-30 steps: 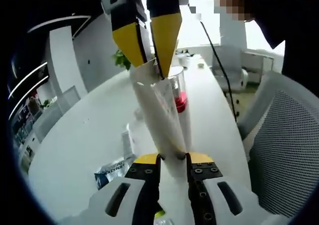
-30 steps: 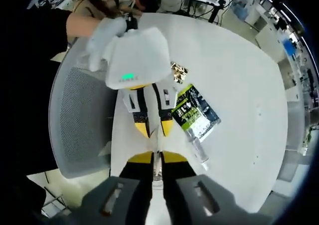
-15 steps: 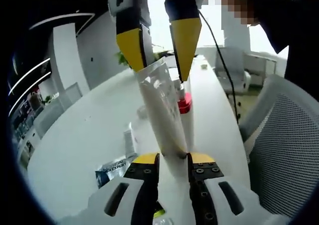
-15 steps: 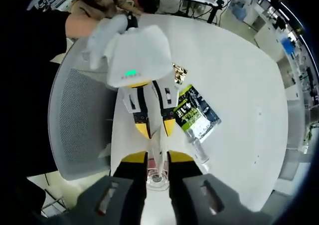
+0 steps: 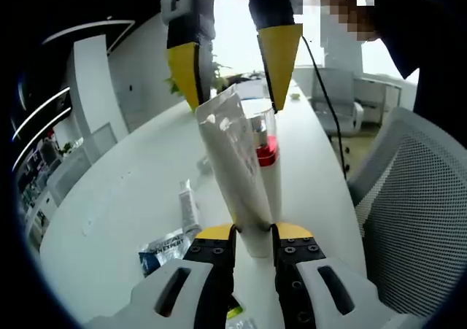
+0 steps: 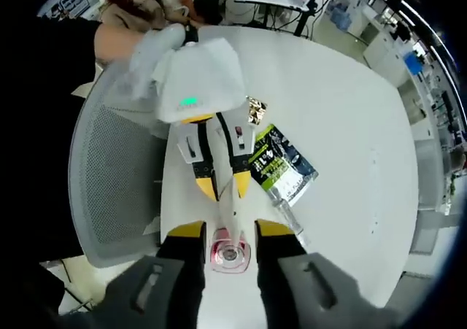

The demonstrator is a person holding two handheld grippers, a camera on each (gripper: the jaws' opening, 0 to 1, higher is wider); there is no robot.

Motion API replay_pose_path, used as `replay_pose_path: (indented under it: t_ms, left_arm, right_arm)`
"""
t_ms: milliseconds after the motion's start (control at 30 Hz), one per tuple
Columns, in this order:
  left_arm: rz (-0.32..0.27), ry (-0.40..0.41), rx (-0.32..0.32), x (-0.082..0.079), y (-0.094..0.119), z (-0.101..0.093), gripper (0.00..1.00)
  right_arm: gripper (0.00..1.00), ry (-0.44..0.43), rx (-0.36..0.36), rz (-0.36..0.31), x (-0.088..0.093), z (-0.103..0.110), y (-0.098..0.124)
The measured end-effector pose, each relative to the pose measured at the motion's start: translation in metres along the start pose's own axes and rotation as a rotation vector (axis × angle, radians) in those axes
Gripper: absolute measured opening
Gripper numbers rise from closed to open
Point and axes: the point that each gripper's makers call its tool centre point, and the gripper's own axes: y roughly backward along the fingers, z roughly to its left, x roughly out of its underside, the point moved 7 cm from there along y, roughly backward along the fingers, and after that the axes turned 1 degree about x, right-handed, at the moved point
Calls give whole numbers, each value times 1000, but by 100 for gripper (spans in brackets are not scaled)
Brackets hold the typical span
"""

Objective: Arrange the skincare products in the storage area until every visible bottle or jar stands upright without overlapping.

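We've got a big white table with a mesh chair beside it. The dark pouch lies flat, its print too small to read, and the clear tube next to it is hard to make out. Our left gripper is clamped on the base of the white tube. The pink-capped bottle stands upright, half hidden behind that tube. Our right gripper is spread wide, straddling the tube's top and the bottle without gripping either.
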Motion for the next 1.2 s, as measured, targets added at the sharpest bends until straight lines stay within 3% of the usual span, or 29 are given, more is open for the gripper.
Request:
replay_pose_path:
  t_ms: [200, 400, 567, 700, 867, 967, 1200]
  left_arm:
    - [-16, 4, 0, 0, -1, 1, 18]
    - [-37, -12, -1, -2, -2, -1, 17]
    - [-52, -3, 5, -1, -3, -1, 17]
    - [-58, -21, 5, -1, -5, -2, 18]
    - [-65, -33, 8, 0, -5, -2, 18]
    - [-68, -36, 13, 0, -5, -2, 18]
    - [-72, -40, 26, 0, -5, -2, 17]
  right_arm:
    - [40, -101, 68, -127, 29, 8, 2]
    - [40, -188, 173, -333, 55, 17, -6]
    - [34, -244, 248, -460, 66, 21, -16]
    - [32, -303, 246, -562, 72, 21, -25]
    - [29, -349, 219, -595, 80, 24, -33]
    - [28, -383, 194, -652, 80, 23, -32]
    - [27, -343, 155, -697, 82, 20, -33]
